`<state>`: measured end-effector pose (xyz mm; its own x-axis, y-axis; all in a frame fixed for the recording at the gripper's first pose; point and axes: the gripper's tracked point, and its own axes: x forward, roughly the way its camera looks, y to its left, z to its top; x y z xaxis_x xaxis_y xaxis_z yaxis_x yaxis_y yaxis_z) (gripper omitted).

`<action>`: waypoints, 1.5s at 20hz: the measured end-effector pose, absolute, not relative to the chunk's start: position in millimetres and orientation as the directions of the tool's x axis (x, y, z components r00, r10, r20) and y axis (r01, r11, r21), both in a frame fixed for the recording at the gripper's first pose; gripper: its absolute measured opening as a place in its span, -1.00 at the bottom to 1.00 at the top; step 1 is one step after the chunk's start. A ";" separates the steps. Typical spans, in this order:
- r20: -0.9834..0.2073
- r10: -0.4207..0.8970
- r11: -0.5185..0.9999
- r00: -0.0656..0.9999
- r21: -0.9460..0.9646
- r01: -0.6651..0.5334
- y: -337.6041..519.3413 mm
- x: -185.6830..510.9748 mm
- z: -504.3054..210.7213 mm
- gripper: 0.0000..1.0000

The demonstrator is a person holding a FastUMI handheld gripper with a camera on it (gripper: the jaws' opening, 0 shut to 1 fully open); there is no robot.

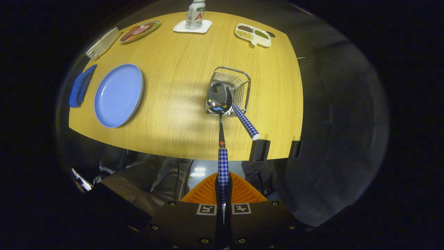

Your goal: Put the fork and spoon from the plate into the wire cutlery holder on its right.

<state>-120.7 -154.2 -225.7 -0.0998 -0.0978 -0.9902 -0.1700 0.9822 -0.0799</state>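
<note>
The gripper (223, 189) pinches the checked handle of one spoon (220, 99) between both fingers, its bowl hanging over the wire cutlery holder (242, 83); a second checked handle (245, 121) – presumably the fork's, its head hidden behind the spoon bowl – already leans out of that single holder. Left of it lies one blue plate (118, 95), bare; beyond stand one can (195, 14) and one divided tray (253, 34) – all on a wooden table (173, 69)

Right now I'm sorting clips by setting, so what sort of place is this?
Probably a staged dining table in a recording booth: a wooden table with a blue plate, a wire cutlery holder and a divided snack tray. The gripper holds a spoon above the holder.
</note>
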 end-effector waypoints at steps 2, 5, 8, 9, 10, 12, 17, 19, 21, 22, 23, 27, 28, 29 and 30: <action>-0.988 -0.105 0.980 -0.115 -0.083 -0.181 -153.9 -116.7 -227.9 -0.97; -0.980 -0.146 0.971 -0.135 -0.116 -0.208 -162.1 -108.6 -232.1 -0.96; -0.967 -0.192 0.954 -0.165 -0.144 -0.263 -167.0 -102.1 -237.8 -0.97; -0.964 -0.192 0.952 -0.184 -0.138 -0.272 -165.3 -101.8 -242.2 -0.97; -0.959 -0.195 0.950 -0.206 -0.132 -0.284 -164.2 -100.9 -245.5 -0.97; -0.953 -0.200 0.943 -0.227 -0.125 -0.308 -162.4 -94.4 -250.0 -0.97; -0.943 -0.214 0.936 -0.255 -0.124 -0.329 -167.8 -84.9 -254.4 -0.97; -0.938 -0.215 0.935 -0.272 -0.117 -0.333 -173.4 -81.8 -254.9 -0.97; -0.929 -0.222 0.928 -0.295 -0.109 -0.355 -174.9 -78.1 -260.9 -0.97; -0.926 -0.226 0.923 -0.302 -0.104 -0.372 -175.5 -75.5 -263.1 -0.97; -0.924 -0.235 0.917 -0.302 -0.108 -0.383 -177.6 -73.4 -263.2 -0.97; -0.928 -0.218 0.923 -0.301 -0.096 -0.372 -172.3 -64.2 -271.4 -0.86; -0.930 -0.214 0.924 -0.298 -0.095 -0.369 -171.2 -61.4 -269.3 -0.86; -0.934 -0.209 0.926 -0.291 -0.093 -0.367 -171.8 -61.0 -271.8 -0.78; -0.935 -0.206 0.927 -0.288 -0.092 -0.362 -171.7 -59.8 -269.2 -0.79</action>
<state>-59.8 -171.7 -269.2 -0.2882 -0.2056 -0.9352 -0.3625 0.9274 -0.0922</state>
